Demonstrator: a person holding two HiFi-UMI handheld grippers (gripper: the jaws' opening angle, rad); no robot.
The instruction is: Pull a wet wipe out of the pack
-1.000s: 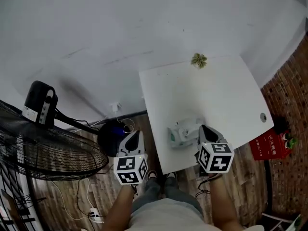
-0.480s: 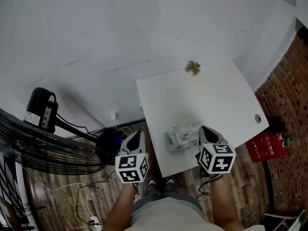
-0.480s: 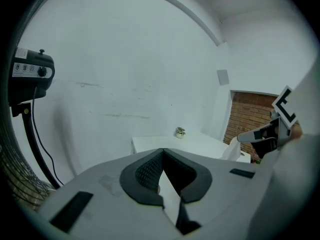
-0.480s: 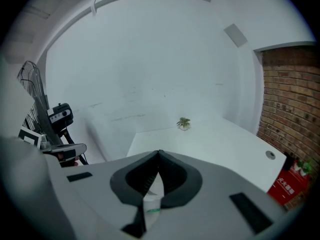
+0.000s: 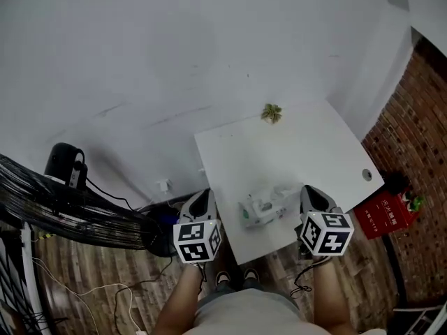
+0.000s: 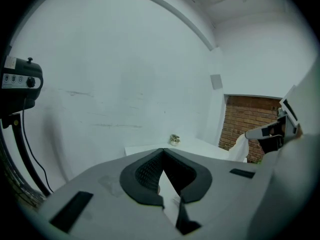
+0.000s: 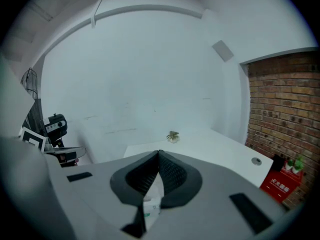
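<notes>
- Both your grippers sit low in the frame, left gripper (image 5: 199, 202) and right gripper (image 5: 314, 197), fingers (image 6: 145, 171) pressed together on nothing.
- Wet wipe pack (image 5: 265, 204) lies between them on the worktop (image 5: 307, 145), near its lower edge.

1. Red box (image 5: 383, 213) beside the tabletop (image 5: 314, 149): white printed characters on its side, too small to read.
2. Wet wipe pack (image 5: 264, 204) on the tabletop: green print, blurred and illegible.
3. No text can be read anywhere.
</notes>
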